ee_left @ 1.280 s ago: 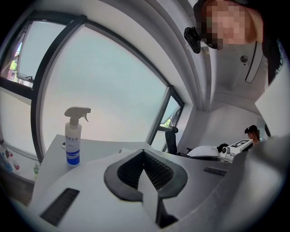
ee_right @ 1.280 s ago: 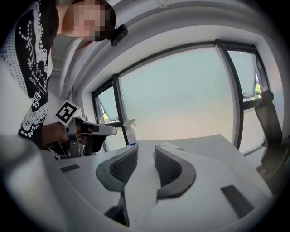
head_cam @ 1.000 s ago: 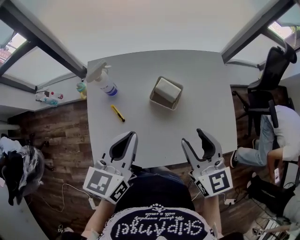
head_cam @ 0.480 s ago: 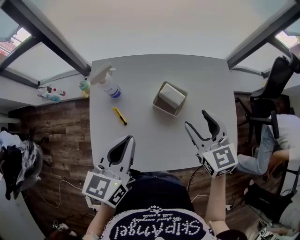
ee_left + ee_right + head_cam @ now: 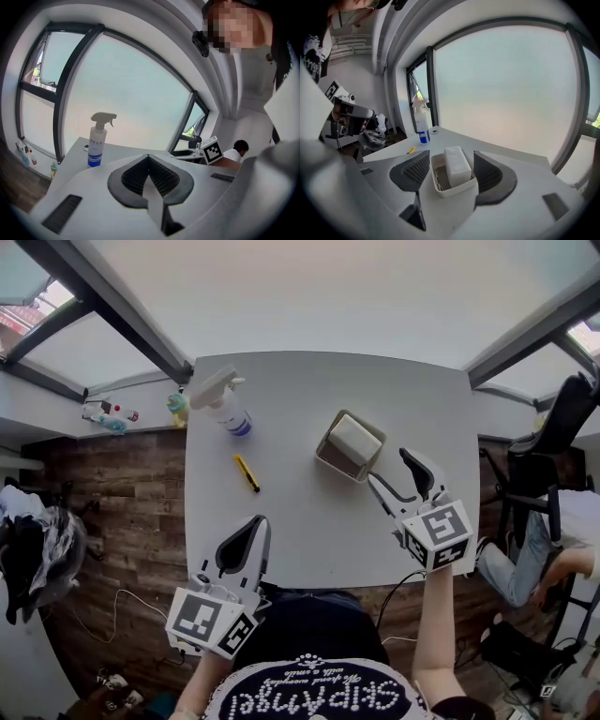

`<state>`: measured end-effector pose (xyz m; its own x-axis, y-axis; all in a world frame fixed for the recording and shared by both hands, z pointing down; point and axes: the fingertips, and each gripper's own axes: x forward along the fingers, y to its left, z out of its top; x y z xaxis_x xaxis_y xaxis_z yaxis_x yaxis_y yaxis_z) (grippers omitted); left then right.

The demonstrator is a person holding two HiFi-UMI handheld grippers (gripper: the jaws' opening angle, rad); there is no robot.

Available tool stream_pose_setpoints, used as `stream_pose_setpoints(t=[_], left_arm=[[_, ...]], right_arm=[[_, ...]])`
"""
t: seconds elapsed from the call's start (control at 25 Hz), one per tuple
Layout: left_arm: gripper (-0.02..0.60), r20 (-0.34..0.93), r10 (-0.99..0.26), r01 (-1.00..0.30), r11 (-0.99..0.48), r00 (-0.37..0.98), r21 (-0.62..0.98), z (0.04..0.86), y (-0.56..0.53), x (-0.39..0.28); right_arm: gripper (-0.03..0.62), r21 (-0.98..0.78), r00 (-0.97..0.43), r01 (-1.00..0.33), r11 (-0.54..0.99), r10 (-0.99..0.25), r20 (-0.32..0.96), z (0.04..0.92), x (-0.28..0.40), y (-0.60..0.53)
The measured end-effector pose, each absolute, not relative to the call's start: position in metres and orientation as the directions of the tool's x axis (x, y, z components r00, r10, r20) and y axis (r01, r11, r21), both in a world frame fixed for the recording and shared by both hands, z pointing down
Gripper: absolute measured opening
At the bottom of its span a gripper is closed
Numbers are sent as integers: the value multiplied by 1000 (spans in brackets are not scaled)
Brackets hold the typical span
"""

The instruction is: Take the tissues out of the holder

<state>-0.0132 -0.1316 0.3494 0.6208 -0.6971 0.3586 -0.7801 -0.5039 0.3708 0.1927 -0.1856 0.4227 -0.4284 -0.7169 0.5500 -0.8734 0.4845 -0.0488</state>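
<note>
A beige tissue holder (image 5: 330, 455) stands on the white table (image 5: 300, 521), right of centre, with a white tissue pack (image 5: 355, 437) upright in it. My right gripper (image 5: 390, 468) hovers just short of the holder's near right side. Its jaws are open and have just been opening, with nothing between them. In the right gripper view the holder (image 5: 452, 186) and the tissue pack (image 5: 457, 164) sit framed between the two grey pads (image 5: 415, 171). My left gripper (image 5: 251, 529) hangs over the table's near edge, shut and empty; its pads (image 5: 150, 176) meet.
A spray bottle (image 5: 221, 399) stands at the table's far left corner, and a yellow utility knife (image 5: 247, 472) lies left of the holder. Small bottles (image 5: 111, 415) line the window sill. A black office chair (image 5: 562, 418) and a seated person (image 5: 553, 559) are to the right.
My right gripper has moved forward and right, up to the holder, with its jaws spread wider. The left gripper has stayed near the table's front edge.
</note>
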Motion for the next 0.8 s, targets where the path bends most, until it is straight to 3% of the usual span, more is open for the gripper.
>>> stream_pose_setpoints(t=[0.8], left_arm=[[2,380,-742,-825,-419,552,378,352,-138,-22]], right_arm=[[318,-45,-403,-788,614,-459,792,500,175,-226]])
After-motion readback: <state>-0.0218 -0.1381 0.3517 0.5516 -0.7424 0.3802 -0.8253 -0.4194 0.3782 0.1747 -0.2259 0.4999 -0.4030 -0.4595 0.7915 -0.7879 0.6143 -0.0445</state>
